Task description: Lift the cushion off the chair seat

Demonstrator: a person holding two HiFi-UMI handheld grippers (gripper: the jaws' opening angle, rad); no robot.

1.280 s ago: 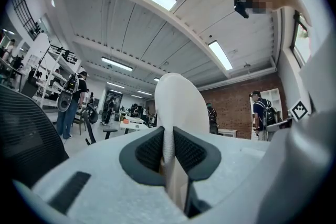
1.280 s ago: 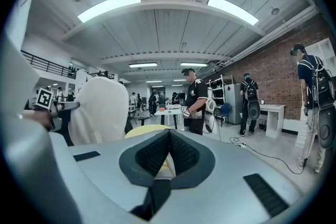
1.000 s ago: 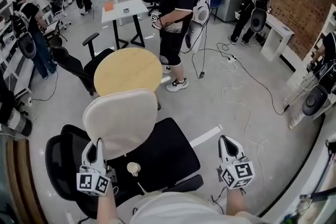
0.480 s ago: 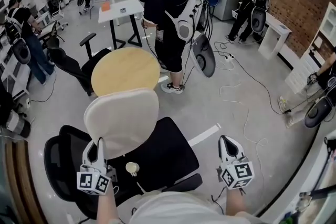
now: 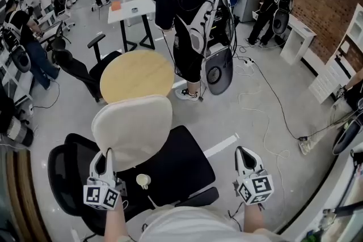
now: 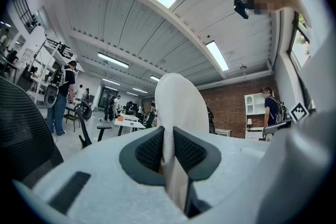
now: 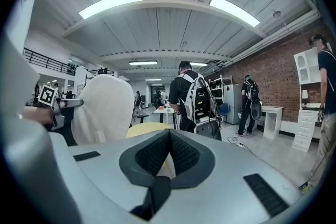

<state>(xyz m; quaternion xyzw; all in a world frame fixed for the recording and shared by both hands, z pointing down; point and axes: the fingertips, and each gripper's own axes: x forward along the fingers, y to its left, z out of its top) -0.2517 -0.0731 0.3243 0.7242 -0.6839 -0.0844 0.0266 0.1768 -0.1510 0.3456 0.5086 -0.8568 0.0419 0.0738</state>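
Only the person in black (image 5: 190, 8) behind the round wooden table (image 5: 136, 73) has moved (turned round, back to us now, and a bit further right). Both grippers and the cushion sit just where they were. Left gripper (image 5: 107, 151) is pinching the near edge of the cream cushion (image 5: 133, 127), which stands up on edge over the left part of the black chair seat (image 5: 184, 161). Can't tell if its lower edge touches the seat. Right gripper (image 5: 243, 150) hangs just off the seat's right side, jaws pressed together on nothing.
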